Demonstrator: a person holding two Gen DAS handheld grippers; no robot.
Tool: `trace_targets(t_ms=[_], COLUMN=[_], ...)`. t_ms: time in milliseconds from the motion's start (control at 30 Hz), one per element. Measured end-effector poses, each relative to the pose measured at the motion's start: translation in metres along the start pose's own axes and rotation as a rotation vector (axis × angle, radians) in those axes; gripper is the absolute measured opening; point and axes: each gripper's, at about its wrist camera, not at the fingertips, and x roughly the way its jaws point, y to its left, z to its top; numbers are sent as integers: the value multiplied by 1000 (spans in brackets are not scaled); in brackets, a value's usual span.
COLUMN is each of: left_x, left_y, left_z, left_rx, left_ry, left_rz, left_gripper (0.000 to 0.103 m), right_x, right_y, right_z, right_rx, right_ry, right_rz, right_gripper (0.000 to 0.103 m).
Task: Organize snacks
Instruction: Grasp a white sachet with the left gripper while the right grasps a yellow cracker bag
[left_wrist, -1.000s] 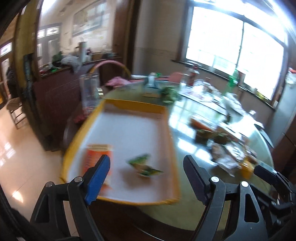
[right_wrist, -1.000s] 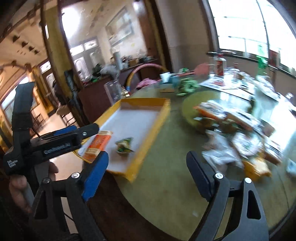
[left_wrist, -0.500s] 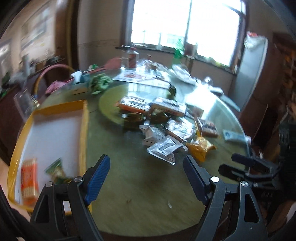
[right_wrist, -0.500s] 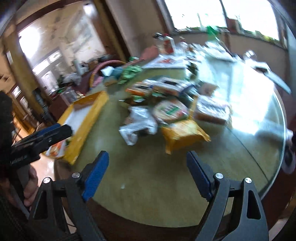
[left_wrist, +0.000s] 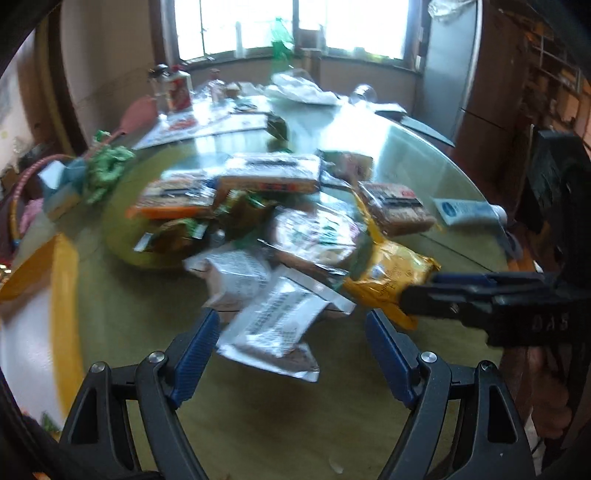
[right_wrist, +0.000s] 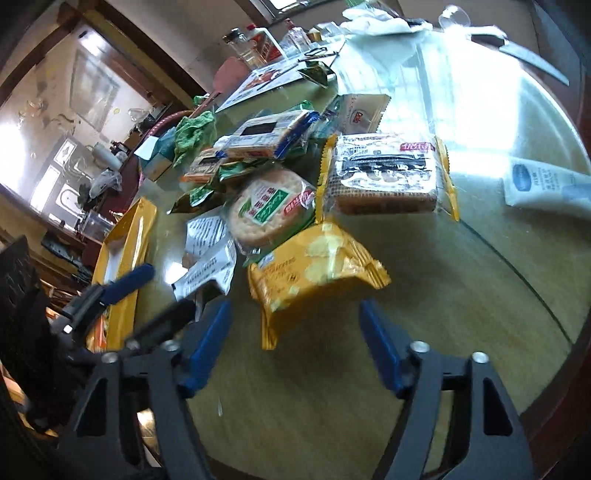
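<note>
Yellow plastic of a snack bag (right_wrist: 314, 262) fills the middle of the right wrist view, lying on the round glass-topped surface (right_wrist: 461, 295) just above the right tool (right_wrist: 295, 339). This tool is wide open, its two blue-padded fingers (right_wrist: 207, 343) stand on both sides of the lower edge of the bag, and it holds nothing. In the left wrist view the same yellow bag (left_wrist: 391, 273) is at the right of centre, and the right tool (left_wrist: 476, 299) comes in from the right edge with its tip near the bag.

The left tool (left_wrist: 291, 354) is also wide open and empty. Between its fingers, in the lower middle of the frame, lies a silver-white packet (left_wrist: 273, 328) with printed text; whether the fingers touch it cannot be told, because the picture is blurred.

Behind these, the pile of snacks (right_wrist: 280, 177) covers the centre of the surface: a round cracker pack (right_wrist: 269, 214) with a green label, a square cracker pack (right_wrist: 384, 173) with yellow ends to its right, and long biscuit packs (right_wrist: 266, 136) above them. A yellow tray (left_wrist: 62, 295) with a white inside is at the left edge of the left view, and at the left of the right view (right_wrist: 125, 236) too. A white tube (right_wrist: 543, 184) lies at the right edge, well apart from the pile.
</note>
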Motion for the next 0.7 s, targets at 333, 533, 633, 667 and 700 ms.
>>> trace_targets(t_ms=[333, 533, 633, 667, 700], left_x=[-20, 4, 19, 20, 19], left_y=[-7, 14, 17, 16, 15], left_z=[-8, 1, -3, -4, -5], left_rx=[-46, -66, -102, -115, -116], left_ry=[11, 43, 93, 95, 96], left_rz=[-214, -79, -78, -86, -81], left_gripper=[81, 81, 80, 79, 75], right_x=[8, -1, 5, 6, 8], right_y=[-12, -19, -18, -16, -14], right_z=[24, 18, 19, 20, 20], right_rx=[3, 23, 33, 29, 26], right_ry=[-26, -39, -30, -33, -33], right_rz=[-101, -88, -74, -84, -88], right_gripper=[61, 61, 61, 62, 62])
